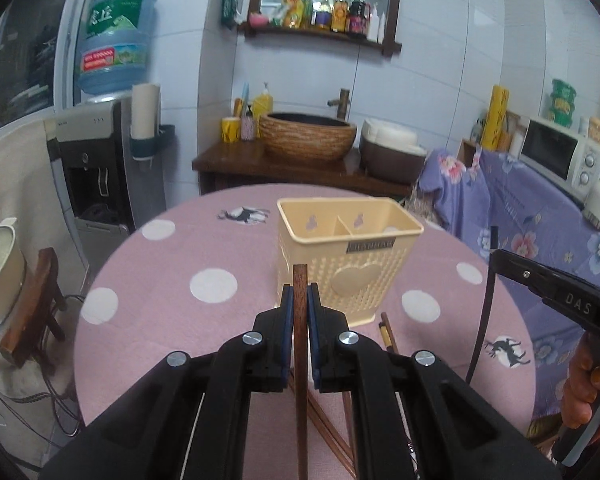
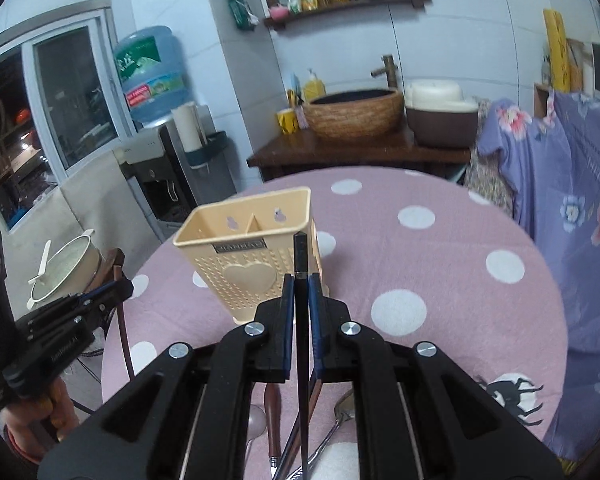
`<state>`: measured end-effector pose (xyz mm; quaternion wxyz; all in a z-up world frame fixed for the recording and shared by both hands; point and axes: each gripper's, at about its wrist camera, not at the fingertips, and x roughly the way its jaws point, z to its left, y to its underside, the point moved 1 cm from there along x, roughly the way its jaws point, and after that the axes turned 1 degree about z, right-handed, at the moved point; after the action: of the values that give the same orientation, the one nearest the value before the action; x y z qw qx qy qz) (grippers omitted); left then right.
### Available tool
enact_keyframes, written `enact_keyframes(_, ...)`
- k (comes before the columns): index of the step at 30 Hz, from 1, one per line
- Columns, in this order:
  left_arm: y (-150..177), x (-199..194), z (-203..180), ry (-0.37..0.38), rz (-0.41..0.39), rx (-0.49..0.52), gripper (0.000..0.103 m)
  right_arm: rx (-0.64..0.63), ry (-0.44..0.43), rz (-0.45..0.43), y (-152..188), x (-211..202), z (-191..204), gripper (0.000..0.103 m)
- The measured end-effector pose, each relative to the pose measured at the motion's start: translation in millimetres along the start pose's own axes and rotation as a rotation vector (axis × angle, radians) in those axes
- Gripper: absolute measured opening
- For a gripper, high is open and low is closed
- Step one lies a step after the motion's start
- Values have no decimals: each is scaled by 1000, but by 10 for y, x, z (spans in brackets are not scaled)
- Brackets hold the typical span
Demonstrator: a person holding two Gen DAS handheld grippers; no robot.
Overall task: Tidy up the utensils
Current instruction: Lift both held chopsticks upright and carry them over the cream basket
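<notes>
A cream plastic utensil holder [image 1: 348, 248] with two compartments and a heart on its front stands on the pink dotted tablecloth [image 1: 180, 264]; it also shows in the right wrist view [image 2: 248, 244]. My left gripper [image 1: 300, 300] is shut on a brown wooden chopstick [image 1: 300, 360], held in front of the holder. My right gripper [image 2: 301, 292] is shut on a black chopstick [image 2: 302, 340], just right of the holder's front. More brown chopsticks [image 1: 328, 432] lie under the left gripper. A spoon [image 2: 342, 412] and a brown-handled utensil [image 2: 272, 420] lie under the right gripper.
The round table's far edge faces a wooden washstand [image 1: 284, 164] with a basin. A water dispenser [image 1: 100, 168] stands at the left, a pot on a stool [image 2: 68, 268] beside the table, and a floral-covered counter with a microwave [image 1: 556, 152] at the right.
</notes>
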<state>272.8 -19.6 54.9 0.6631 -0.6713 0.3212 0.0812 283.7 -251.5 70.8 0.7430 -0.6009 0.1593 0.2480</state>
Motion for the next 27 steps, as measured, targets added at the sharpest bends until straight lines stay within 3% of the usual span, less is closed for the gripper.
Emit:
enact_keyframes(6, -44, -269, 38, -20, -72, -6, 8, -28, -7, -33, -40, -205, 44, 8)
enact_keyframes(27, -152, -534, 121, -25, -136, -15, 8, -43, -29, -63, -76, -405, 63, 8)
